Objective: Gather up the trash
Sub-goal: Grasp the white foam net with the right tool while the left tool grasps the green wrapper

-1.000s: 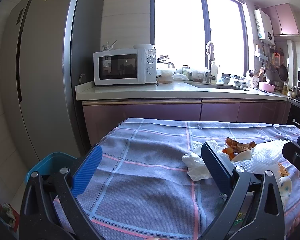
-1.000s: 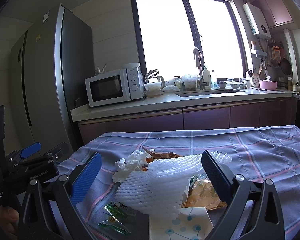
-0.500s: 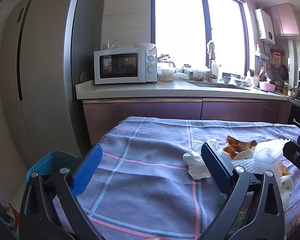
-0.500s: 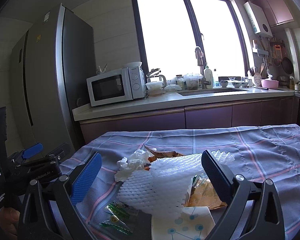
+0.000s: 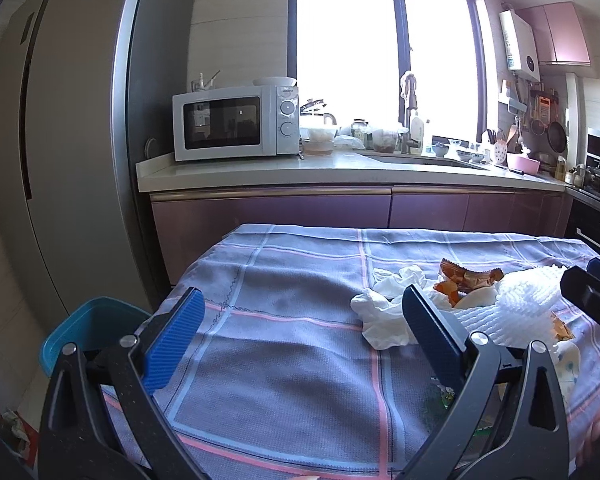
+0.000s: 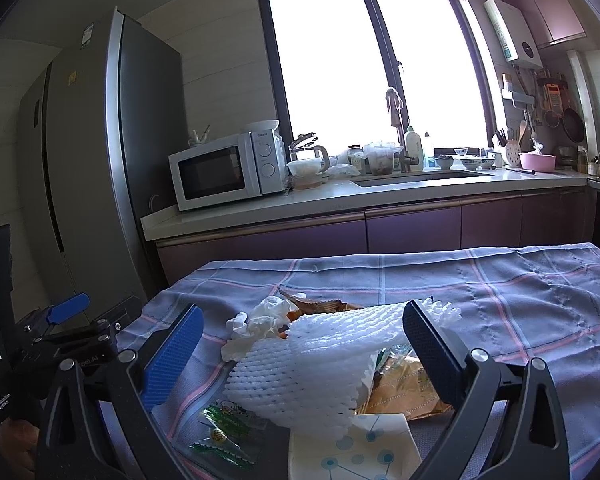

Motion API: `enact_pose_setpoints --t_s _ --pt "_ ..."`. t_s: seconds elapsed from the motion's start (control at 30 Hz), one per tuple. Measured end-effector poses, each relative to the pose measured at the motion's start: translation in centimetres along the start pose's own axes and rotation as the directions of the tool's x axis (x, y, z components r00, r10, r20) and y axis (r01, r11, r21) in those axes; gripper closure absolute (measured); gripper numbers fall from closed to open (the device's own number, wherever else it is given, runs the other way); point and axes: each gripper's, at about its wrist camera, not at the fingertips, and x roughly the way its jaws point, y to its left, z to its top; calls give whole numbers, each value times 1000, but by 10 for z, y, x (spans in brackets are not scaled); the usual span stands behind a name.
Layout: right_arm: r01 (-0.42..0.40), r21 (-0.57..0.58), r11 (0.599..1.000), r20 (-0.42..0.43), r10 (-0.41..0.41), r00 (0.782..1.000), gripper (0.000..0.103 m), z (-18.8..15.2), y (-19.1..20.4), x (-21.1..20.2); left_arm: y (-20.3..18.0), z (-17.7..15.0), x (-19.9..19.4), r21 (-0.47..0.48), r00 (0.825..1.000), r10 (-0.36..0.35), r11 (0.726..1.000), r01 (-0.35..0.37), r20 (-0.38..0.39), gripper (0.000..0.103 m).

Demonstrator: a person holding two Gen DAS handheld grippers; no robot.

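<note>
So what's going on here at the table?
A person holds a gripper in each hand over a table with a checked cloth, set to collect trash. The pile sits to the right: white foam net, crumpled tissue, orange wrapper and a green packet. The right gripper is open right over the net; the left gripper is open over bare cloth. Nothing is picked up yet. A blue bin stands by the table's left edge.
</note>
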Motion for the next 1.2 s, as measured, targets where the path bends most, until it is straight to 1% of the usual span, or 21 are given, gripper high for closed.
enact_pose_setpoints --t_s 0.1,0.2,0.3,0.37,0.47,0.5,0.53,0.57,0.63,0.67,0.7,0.73,0.8,0.87,0.93,0.97,1.0,1.03,1.1,1.13,1.2 --pt "17 37 999 -25 -16 1000 7 1 -15 4 -4 -1 8 -3 997 -67 998 67 -42 6" --pt "32 102 994 -66 -25 998 7 3 -38 10 -12 -4 22 3 985 -141 990 142 -101 6" --pt "24 191 981 -118 -1 993 6 4 -62 19 -22 -8 37 7 961 -226 973 230 -161 6" --pt "-3 249 968 -146 40 988 8 5 -75 26 -29 -10 47 8 938 -286 956 293 -194 6" --pt "-59 319 946 -162 115 980 19 6 -87 34 -41 -12 60 1 890 -383 918 396 -248 6" --pt "-73 336 939 -162 134 978 24 6 -90 36 -46 -14 61 -3 879 -401 910 414 -258 10" --pt "-85 352 932 -161 149 976 27 7 -92 38 -49 -15 66 -8 863 -424 898 439 -275 12" --pt "-93 368 925 -161 162 974 29 8 -94 39 -54 -17 70 -18 839 -455 882 472 -297 12" --pt "-106 391 914 -163 183 970 41 8 -97 42 -60 -19 81 -48 808 -485 865 500 -335 20" --pt "-114 398 910 -164 192 968 45 8 -97 43 -63 -21 86 -57 792 -500 855 515 -351 22" --pt "-120 403 907 -165 201 966 50 7 -97 44 -66 -23 92 -70 772 -516 845 531 -370 29" --pt "-126 407 905 -166 209 964 53 7 -97 44 -68 -24 96 -88 752 -531 834 544 -391 33" --pt "-138 413 900 -167 223 960 66 5 -98 45 -72 -28 104 -127 704 -570 807 577 -424 38" --pt "-152 424 893 -163 240 957 74 5 -100 45 -76 -30 107 -155 672 -595 788 596 -441 45" --pt "-174 431 885 -152 262 953 85 5 -101 44 -79 -32 113 -192 626 -634 755 627 -455 63" --pt "-182 430 884 -147 267 952 87 6 -100 43 -80 -33 116 -214 604 -650 742 636 -461 67" --pt "-191 426 885 -139 273 952 90 7 -100 41 -80 -33 119 -234 588 -662 732 639 -464 69" --pt "-204 420 884 -130 281 951 92 9 -98 39 -80 -33 122 -257 571 -676 721 644 -466 81" --pt "-221 403 888 -115 289 951 93 13 -95 37 -79 -33 124 -285 551 -692 707 647 -466 96" --pt "-233 396 888 -106 296 949 93 16 -92 35 -78 -32 125 -299 543 -703 698 650 -460 96" --pt "-247 380 891 -95 303 948 93 20 -87 33 -75 -30 126 -316 539 -716 688 653 -445 97"
